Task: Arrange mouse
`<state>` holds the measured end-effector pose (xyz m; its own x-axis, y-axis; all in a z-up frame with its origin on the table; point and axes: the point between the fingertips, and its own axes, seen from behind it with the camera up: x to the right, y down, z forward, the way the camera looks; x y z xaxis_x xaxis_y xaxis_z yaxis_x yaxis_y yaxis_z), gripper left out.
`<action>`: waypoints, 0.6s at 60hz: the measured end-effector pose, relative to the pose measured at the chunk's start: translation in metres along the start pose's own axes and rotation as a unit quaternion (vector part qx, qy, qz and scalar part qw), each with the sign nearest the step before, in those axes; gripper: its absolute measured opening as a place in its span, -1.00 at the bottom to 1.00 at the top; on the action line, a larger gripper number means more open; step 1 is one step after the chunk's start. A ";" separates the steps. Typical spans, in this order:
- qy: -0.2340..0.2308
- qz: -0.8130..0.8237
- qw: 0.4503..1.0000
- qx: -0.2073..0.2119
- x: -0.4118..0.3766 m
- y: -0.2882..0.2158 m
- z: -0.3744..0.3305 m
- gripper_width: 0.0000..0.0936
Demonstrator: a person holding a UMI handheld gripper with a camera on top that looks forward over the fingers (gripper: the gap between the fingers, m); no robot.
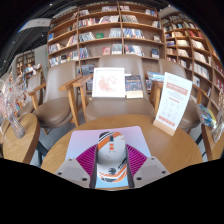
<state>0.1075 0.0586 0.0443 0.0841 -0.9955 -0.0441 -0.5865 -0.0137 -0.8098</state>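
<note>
A round wooden table (60, 148) fills the six o'clock foreground, two tan wooden armchairs (55, 100) stand behind it from nine to twelve o'clock, a white upright sign (173, 101) leans at three o'clock, and tall wooden bookshelves (110, 35) span twelve o'clock.

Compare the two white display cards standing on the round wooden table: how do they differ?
The middle card faces the gripper squarely; the right card is turned at an angle. The middle card looks squarish; the right card looks taller and narrower. Both are white with orange print and stand beyond the fingers on the table.
</note>
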 end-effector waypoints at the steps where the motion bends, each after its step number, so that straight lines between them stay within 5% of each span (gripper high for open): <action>1: 0.004 -0.002 1.000 -0.006 -0.001 0.004 0.008 -0.09; 10: 0.020 -0.012 0.999 -0.043 -0.008 0.037 0.046 -0.06; 18: 0.037 -0.019 0.999 -0.029 -0.006 0.032 0.050 0.11; 24: 0.043 -0.008 0.999 -0.026 -0.004 0.027 0.036 0.85; 36: 0.052 -0.017 0.998 0.013 0.000 0.011 -0.074 0.83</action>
<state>0.0417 0.0518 0.0785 0.0186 -0.9988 0.0449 -0.5641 -0.0475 -0.8243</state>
